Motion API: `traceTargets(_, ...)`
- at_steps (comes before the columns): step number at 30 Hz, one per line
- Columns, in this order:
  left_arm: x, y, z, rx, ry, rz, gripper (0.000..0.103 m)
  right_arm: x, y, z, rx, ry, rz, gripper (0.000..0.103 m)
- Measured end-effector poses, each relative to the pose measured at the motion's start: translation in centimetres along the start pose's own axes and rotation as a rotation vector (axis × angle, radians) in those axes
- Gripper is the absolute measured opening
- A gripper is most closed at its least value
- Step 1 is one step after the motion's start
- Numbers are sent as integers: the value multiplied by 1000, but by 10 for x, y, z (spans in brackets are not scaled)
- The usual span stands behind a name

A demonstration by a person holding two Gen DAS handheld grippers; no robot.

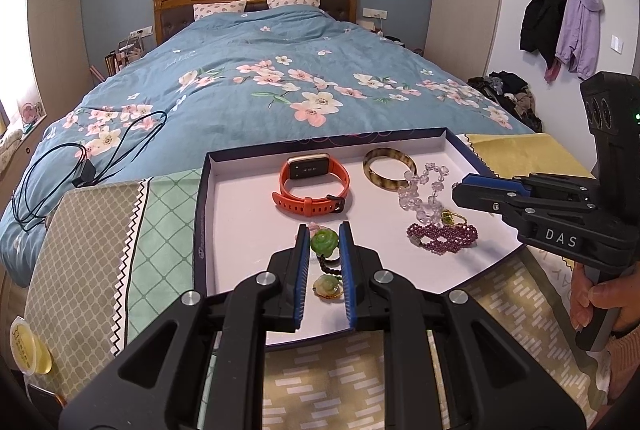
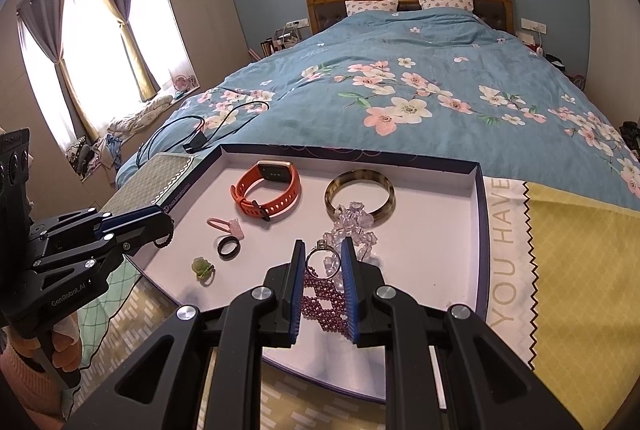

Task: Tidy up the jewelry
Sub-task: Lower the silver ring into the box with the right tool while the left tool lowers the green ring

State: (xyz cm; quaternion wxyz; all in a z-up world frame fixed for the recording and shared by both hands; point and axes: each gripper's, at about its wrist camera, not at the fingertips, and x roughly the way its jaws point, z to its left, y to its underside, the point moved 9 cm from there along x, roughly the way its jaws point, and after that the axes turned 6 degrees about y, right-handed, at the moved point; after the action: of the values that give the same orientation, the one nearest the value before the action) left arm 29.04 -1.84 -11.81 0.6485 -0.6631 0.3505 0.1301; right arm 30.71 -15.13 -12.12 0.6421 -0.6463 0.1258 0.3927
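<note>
1. An open tray (image 1: pixel 240 250) on a patterned cloth at the foot of a bed holds all the jewelry.
2. The left gripper (image 1: pixel 324 226) has its jaws a narrow gap apart. A green rose pendant (image 1: pixel 324 245) fills that gap at the tips, and its dark bead cord (image 1: pixel 330 266) trails toward the camera. Whether the pads press on the pendant or only frame it from above, I cannot tell.
3. A pale green charm (image 1: pixel 328 286) lies on the tray floor nearer the camera, between the same fingers.
4. The right gripper (image 2: pixel 322 242) also has its jaws narrowly spread. A gold ring (image 2: pixel 320 245) shows between the tips in its own view. In the left wrist view the ring lies lower than the tips, beside the clear beads (image 1: pixel 424 189), so nothing is pinched.
5. A purple bead bracelet (image 1: pixel 442 236) lies just beside the ring.
6. At the far side of the tray are an orange watch (image 1: pixel 310 185) and a brown bangle (image 1: pixel 390 165).
</note>
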Motion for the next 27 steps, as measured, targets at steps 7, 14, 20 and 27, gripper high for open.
traceTargets(7,3,-1,1,-6,-4,3,15,4,1,0,4,6,9,16)
traceTargets(14,7,0,5,-18,-16,11,15,11,2,0,4,15,22,16)
traceTargets(20,14,3,10,-34,-24,28,15,15,3,-1,6,21,31,16)
traceTargets(27,20,5,14,-48,-30,40,15,21,4,-4,11,32,39,16)
